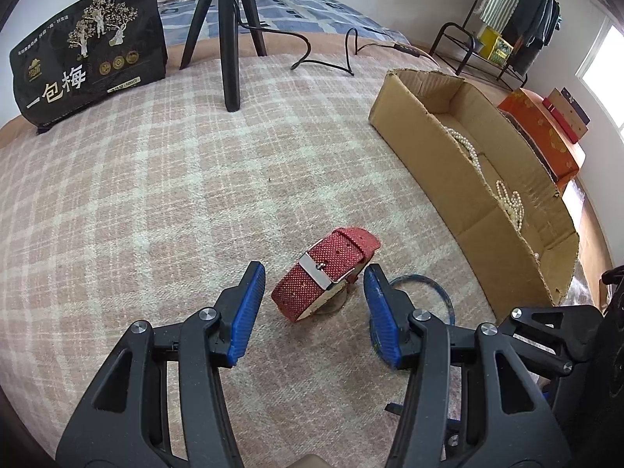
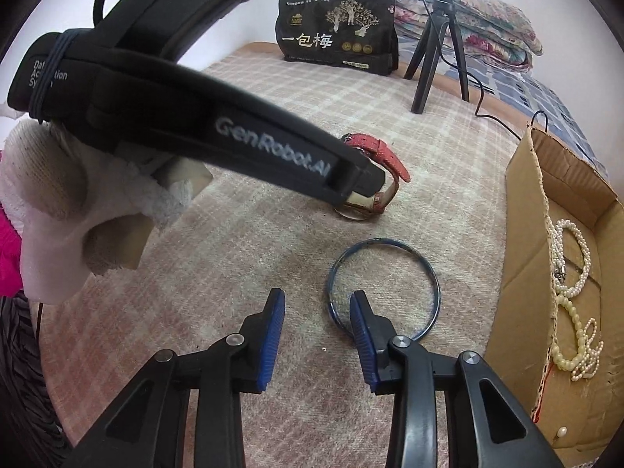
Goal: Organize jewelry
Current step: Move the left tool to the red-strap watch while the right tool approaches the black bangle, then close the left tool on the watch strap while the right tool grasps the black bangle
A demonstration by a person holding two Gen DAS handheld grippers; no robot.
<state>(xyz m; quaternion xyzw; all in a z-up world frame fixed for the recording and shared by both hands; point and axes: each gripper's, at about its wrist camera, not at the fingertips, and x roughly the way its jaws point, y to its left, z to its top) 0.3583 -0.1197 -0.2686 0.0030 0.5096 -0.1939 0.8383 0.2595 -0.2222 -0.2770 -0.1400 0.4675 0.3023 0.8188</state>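
Bed with pink plaid blanket (image 1: 156,202). Open brown cardboard box (image 1: 460,210) already holds white pearl necklaces (image 2: 573,284). Red woven-strap watch (image 1: 327,273) between open left gripper (image 1: 312,284) jaws, ungripped. Thin blue bangle (image 2: 384,286) flat; right gripper (image 2: 316,304) open astride its rim. Both remain unboxed.

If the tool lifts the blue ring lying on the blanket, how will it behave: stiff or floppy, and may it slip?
The blue ring holds a clean round shape, so it is probably stiff. Its band looks thin and glossy, so it may slip between the right tool's pads. Lying flat on the soft blanket, it seems hard to get under, and on edge it could roll.
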